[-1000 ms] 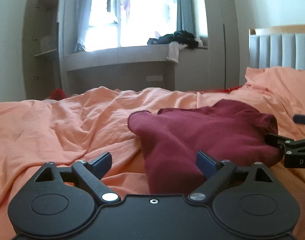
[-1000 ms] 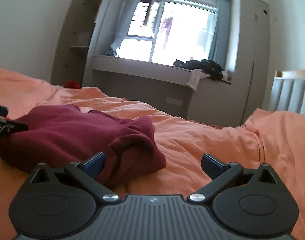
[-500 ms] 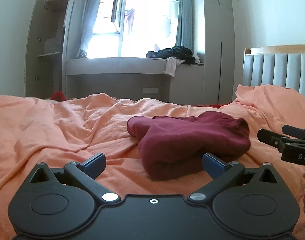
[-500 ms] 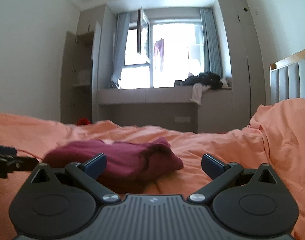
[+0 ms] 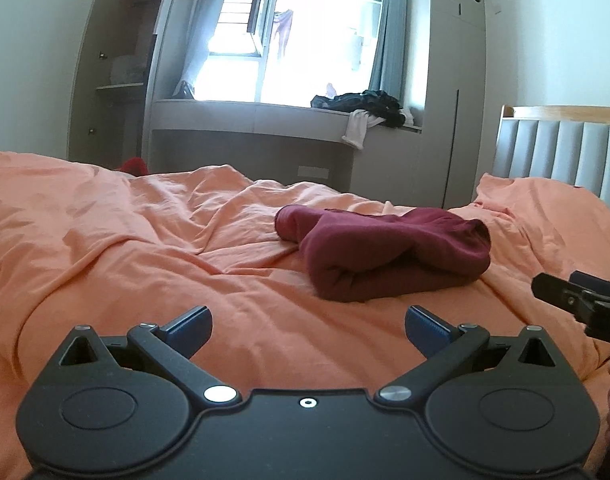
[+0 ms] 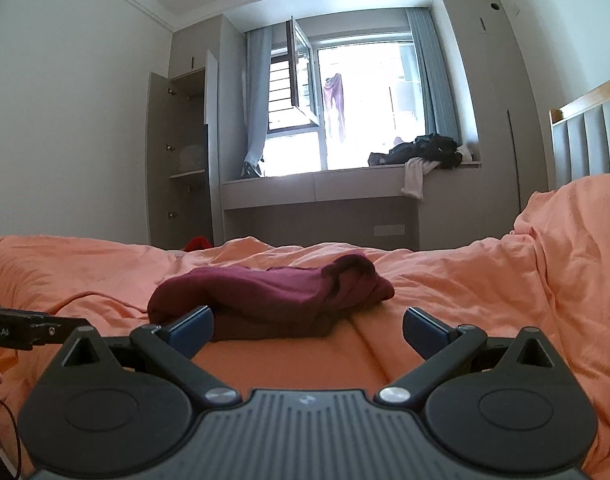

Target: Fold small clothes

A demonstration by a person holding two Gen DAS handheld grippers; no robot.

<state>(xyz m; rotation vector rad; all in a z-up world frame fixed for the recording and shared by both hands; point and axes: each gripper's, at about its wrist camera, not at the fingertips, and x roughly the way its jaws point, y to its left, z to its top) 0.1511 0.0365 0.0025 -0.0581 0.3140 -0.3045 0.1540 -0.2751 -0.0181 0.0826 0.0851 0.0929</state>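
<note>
A dark red garment (image 5: 389,254) lies folded in a thick bundle on the orange bedcover (image 5: 145,248). My left gripper (image 5: 308,328) hangs open in front of it, a short way back, with nothing between its blue pads. The right gripper's tip (image 5: 573,298) shows at the right edge of the left wrist view. In the right wrist view the same garment (image 6: 273,292) rests just ahead and a little left of centre. My right gripper (image 6: 307,328) is open and empty, with its left pad in front of the bundle's near edge. The left gripper's finger (image 6: 33,326) pokes in from the left.
The orange bedcover is rumpled and rises into a mound (image 6: 577,240) at the right. A padded grey headboard (image 5: 561,156) stands at the far right. Beyond the bed are a window ledge with dark clothes (image 5: 365,106), an open wardrobe (image 5: 117,80) and something red (image 5: 133,166) on the floor.
Both grippers have drawn back from the red garment, which now lies farther off and released on the bed. The left jaws stand slightly wider than a second ago.
</note>
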